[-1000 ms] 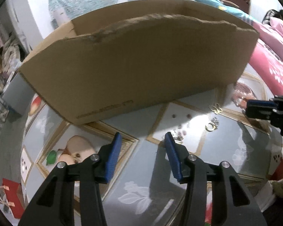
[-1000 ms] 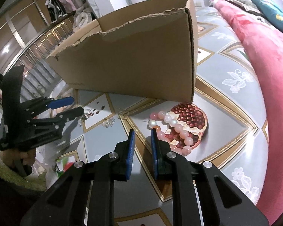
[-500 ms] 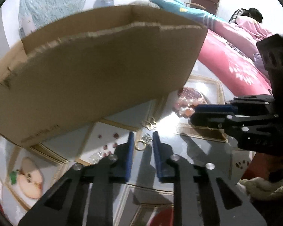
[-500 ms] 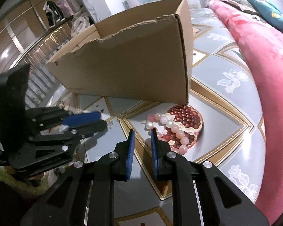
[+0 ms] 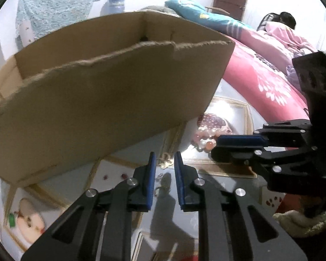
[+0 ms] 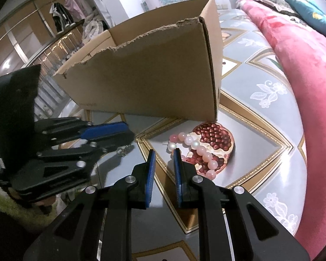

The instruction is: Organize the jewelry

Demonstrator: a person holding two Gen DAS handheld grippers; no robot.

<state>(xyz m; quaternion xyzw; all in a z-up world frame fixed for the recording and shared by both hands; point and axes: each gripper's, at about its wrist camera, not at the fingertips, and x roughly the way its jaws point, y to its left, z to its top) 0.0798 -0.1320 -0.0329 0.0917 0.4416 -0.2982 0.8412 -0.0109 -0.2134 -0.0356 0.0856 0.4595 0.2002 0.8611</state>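
1. The left gripper hangs tilted down over the glossy patterned desk. Its blue-padded fingers have just been closing and now stand near each other with a narrow gap, clenched on nothing.
2. Just past the left fingertips lies a small gold-coloured metal jewelry piece, on the desk near the bottom edge of the box. It looks like a ring or earring; it is too small to tell which. The fingers do not touch it.
3. The right gripper also points down at the desk, its blue-padded fingers nearly together and empty.
4. A pink and white pearl bead bracelet lies just beyond the right fingertips, on the pomegranate picture printed on the desk cover. It is apart from the fingers.
5. A large brown cardboard box with a torn top edge stands open on the desk behind both jewelry pieces.
6. In the right wrist view the left gripper sits to the left, close to a small silvery jewelry cluster on the desk.
7. A pink quilt with a white pattern lies along the desk's edge.
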